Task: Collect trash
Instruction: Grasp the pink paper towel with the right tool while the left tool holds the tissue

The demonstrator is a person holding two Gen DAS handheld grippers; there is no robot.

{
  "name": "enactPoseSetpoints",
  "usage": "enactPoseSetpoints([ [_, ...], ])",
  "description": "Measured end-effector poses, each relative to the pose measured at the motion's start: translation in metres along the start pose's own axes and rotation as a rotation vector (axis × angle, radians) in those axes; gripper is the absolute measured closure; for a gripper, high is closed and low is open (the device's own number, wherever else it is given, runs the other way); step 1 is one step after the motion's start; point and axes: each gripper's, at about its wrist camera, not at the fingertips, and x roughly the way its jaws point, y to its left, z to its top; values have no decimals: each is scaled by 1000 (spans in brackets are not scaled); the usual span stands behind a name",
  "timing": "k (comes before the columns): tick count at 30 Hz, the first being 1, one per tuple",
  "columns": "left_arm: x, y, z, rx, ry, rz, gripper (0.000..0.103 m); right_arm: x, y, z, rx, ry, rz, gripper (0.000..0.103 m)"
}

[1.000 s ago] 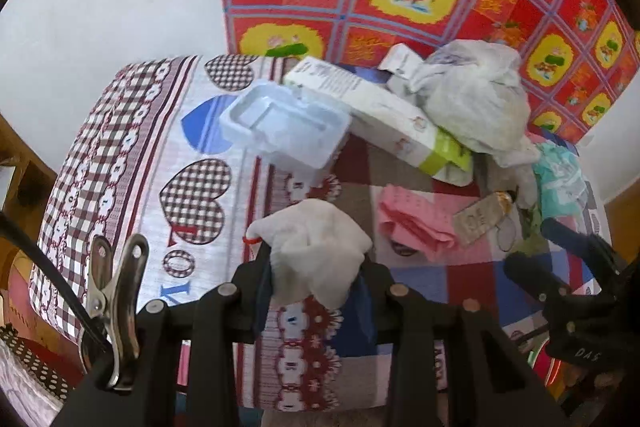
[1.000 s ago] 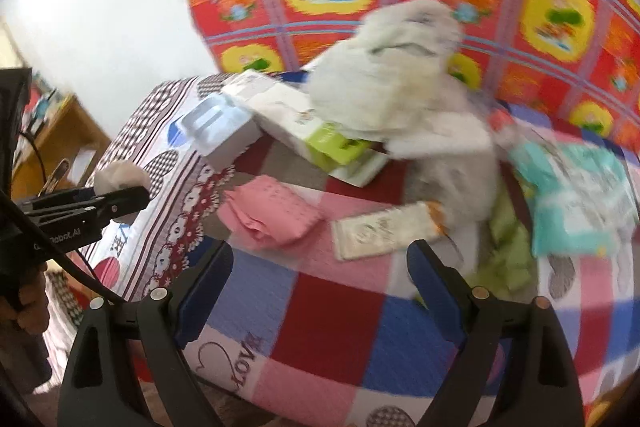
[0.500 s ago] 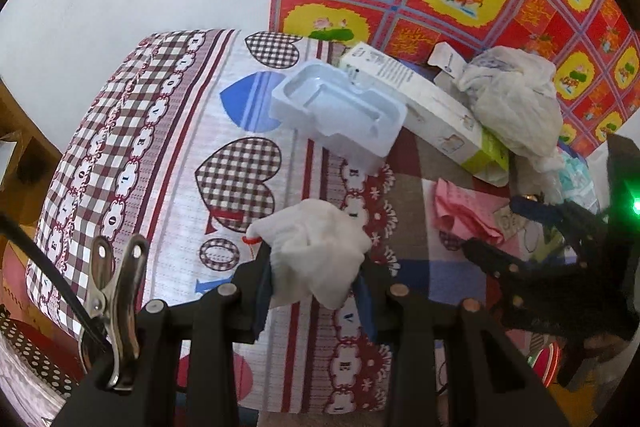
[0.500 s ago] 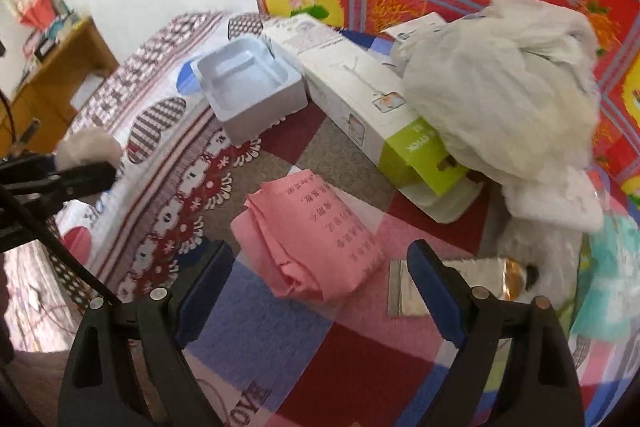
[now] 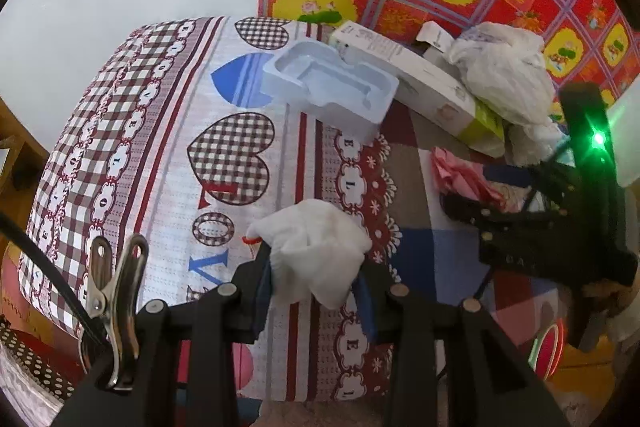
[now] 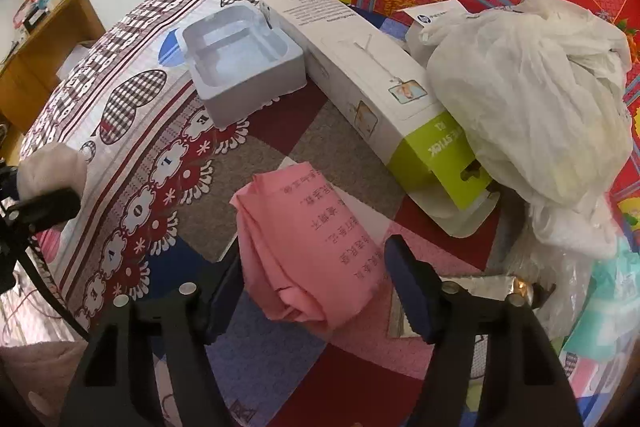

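Right gripper [image 6: 314,285] fingers closing around one pink paper [image 6: 308,247], left gripper [image 5: 314,281] clamping one tissue [image 5: 316,251]

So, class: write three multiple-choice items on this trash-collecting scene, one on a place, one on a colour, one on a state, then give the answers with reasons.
1. Where is the white plastic tray?
A. beside the long white-and-green box
B. on top of the plastic bag
C. on the floor

2. What colour is the folded paper between the right gripper's fingers?
A. blue
B. pink
C. yellow

3. What is the left gripper doing?
A. hanging open and empty
B. gripping the tray
C. clamped on a crumpled white tissue

Answers: 1 A, the tray lies against the box's end; 2 B, it is pink; 3 C, tissue bulges between the fingers.
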Motion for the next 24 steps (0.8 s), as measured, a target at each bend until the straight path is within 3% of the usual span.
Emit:
enactPoseSetpoints([
  [15, -7, 3, -3, 18, -5, -24, 66, 3, 9, -3, 42, -18, -85, 40],
  [19, -8, 0, -4, 44, -8, -30, 66, 7, -4, -6, 180, -4, -33, 39],
  [24, -12, -3, -4, 70, -20, -37, 66, 7, -7, -6, 198, -3, -38, 38],
])
